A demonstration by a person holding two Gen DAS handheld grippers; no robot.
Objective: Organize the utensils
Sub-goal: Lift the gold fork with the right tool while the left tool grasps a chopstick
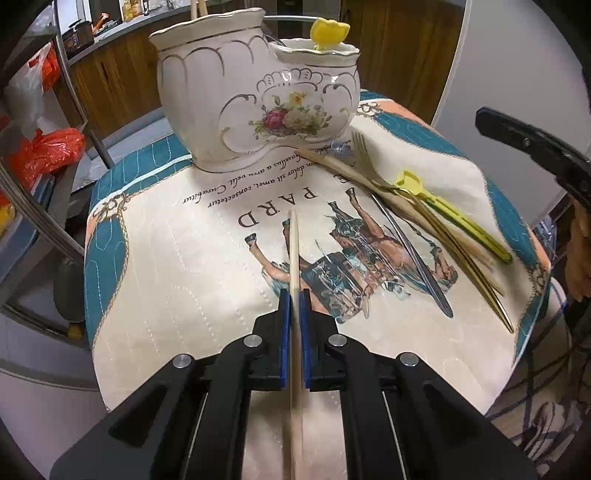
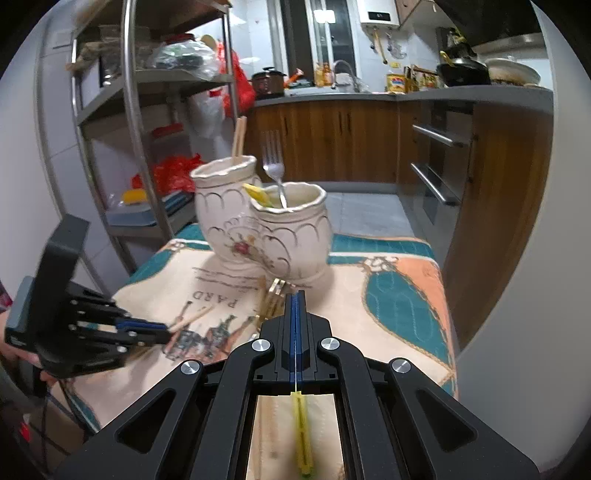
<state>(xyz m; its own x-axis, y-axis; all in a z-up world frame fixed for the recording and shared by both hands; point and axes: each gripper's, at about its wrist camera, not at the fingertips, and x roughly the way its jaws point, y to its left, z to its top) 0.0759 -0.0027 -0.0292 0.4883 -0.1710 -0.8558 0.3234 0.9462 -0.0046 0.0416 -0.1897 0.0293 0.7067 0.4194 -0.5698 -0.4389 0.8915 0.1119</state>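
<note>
Kitchen cabinets (image 2: 332, 140) and a metal shelf rack (image 2: 147, 92) back a printed cloth (image 1: 184, 277). Mid-frame, the left gripper (image 1: 294, 295) pinches a chopstick (image 1: 294, 251); the right gripper (image 2: 296, 295) is pressed together on a yellow utensil (image 2: 302, 435). At upper centre stands the ceramic holder (image 1: 258, 92), loose utensils (image 1: 424, 221) to its lower right.

Small kitchen ahead: wood cabinets (image 2: 325, 140) under a grey counter (image 2: 369, 96), white tiled wall (image 2: 258, 33), bright window (image 2: 328, 33) straight in front. Metal shelf rack (image 2: 147, 110) off left, oven drawers (image 2: 439, 166) right, grey tiled floor (image 2: 369, 210).
</note>
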